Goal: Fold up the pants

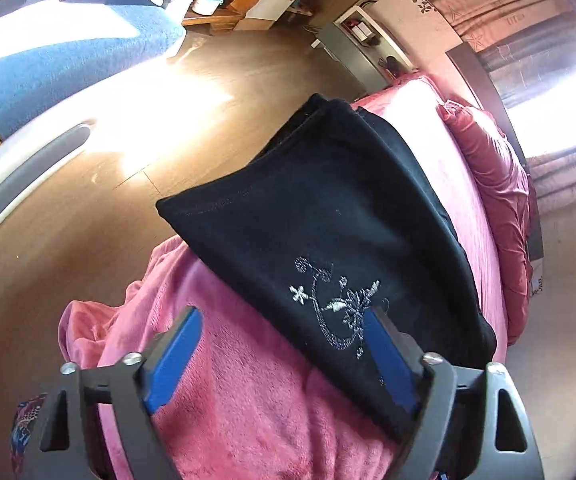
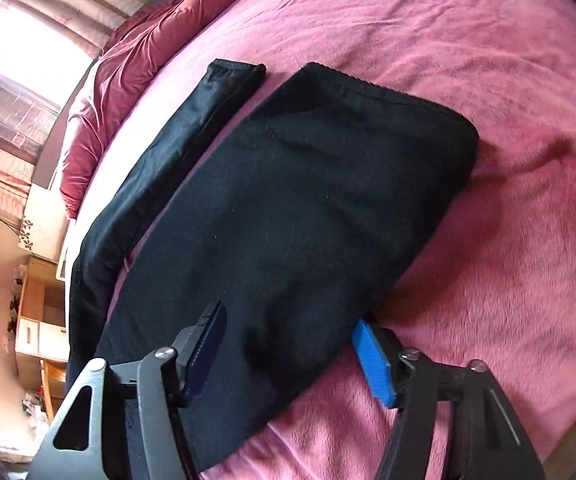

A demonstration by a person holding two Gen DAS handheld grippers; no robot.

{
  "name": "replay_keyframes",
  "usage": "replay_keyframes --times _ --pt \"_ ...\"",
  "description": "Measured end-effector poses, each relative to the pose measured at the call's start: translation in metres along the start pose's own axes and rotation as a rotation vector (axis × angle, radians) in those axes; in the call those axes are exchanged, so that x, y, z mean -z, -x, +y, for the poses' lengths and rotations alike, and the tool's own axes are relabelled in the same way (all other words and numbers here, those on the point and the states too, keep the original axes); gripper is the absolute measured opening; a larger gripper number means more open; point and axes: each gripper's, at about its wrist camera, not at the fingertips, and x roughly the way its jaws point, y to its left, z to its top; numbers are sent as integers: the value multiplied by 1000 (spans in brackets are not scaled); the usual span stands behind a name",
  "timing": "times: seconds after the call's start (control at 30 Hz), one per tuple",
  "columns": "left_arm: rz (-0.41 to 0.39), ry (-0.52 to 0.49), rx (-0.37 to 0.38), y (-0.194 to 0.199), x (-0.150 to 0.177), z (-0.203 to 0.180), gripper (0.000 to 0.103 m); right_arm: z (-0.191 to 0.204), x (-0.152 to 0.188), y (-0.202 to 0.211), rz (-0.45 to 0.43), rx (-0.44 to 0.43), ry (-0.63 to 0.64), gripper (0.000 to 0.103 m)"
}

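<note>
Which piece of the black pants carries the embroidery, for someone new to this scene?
Start at the pink bed. The black pants lie on it, a wide folded part beside a narrow leg. The embroidery is a silver flower-and-vine on the wide part, by the left gripper; the narrow leg is plain.

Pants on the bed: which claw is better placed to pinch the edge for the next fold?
Probably the right claw: the pants edge lies between its fingers. The left claw mostly straddles bare blanket.
</note>
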Motion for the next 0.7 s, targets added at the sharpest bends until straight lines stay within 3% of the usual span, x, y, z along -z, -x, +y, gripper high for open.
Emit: replay_keyframes --times 0.03,0.13,0.23,0.27,0.33,0.53,0.6,0.7 --pt "0 5 3 -5 -1 3 76 2 -2 0 1 12 11 46" --pt "12 18 -7 -19 -9 -2 67 0 -11 -1 15 17 13 33" --pt "13 9 -24 -33 -11 -4 48 -6 -12 7 31 28 40 21" --pt "9 -14 -30 -35 -13 -6 30 -3 -14 9 30 33 55 17" --pt "-28 -55 -60 -29 -14 -10 8 2 -15 16 18 37 78 16" --pt "-96 -170 -34 13 -4 -23 7 9 -18 51 -36 6 139 15" --pt "-112 -191 -52 27 2 -19 0 4 -14 60 -47 12 158 15" --pt "-137 -183 -41 49 9 -2 0 -10 -11 66 -37 4 151 15"
